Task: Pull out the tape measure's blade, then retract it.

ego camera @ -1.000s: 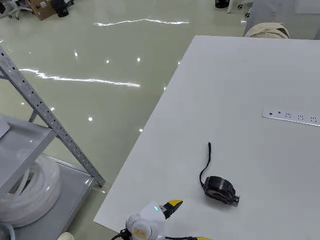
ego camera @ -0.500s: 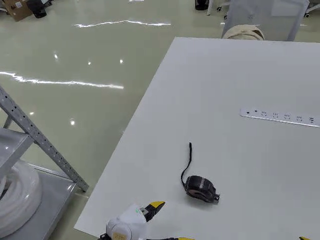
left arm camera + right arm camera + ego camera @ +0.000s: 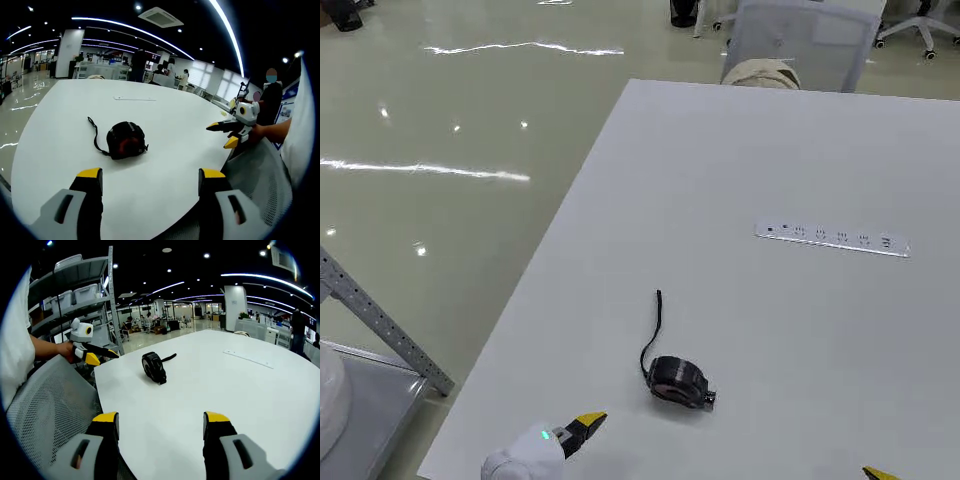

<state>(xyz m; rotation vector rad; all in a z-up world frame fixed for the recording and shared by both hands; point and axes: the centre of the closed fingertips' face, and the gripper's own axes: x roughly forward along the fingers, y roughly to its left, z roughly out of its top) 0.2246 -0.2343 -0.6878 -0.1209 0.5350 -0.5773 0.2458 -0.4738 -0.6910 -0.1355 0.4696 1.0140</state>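
A black tape measure (image 3: 678, 381) with a black wrist strap (image 3: 651, 330) lies on the white table (image 3: 770, 150) near its front edge, blade fully in. My left gripper (image 3: 585, 425) hovers at the front left, a little short of it, and stands open. The left gripper view has the tape measure (image 3: 127, 140) ahead of the open left gripper (image 3: 151, 175), apart from it. A yellow tip of my right gripper (image 3: 875, 473) pokes in at the bottom right. My right gripper (image 3: 161, 417) is open too, with the tape measure (image 3: 154, 367) well ahead.
A white power strip (image 3: 832, 239) lies farther back on the right. A grey chair (image 3: 800, 45) stands behind the table's far edge. A metal shelf rack (image 3: 375, 320) stands on the glossy floor to the left. A mesh chair back (image 3: 50, 405) is close to me.
The head camera has swung right, so everything has slid left in the picture. The tape measure lies where it was on the table. Both grippers stay low near the front edge.
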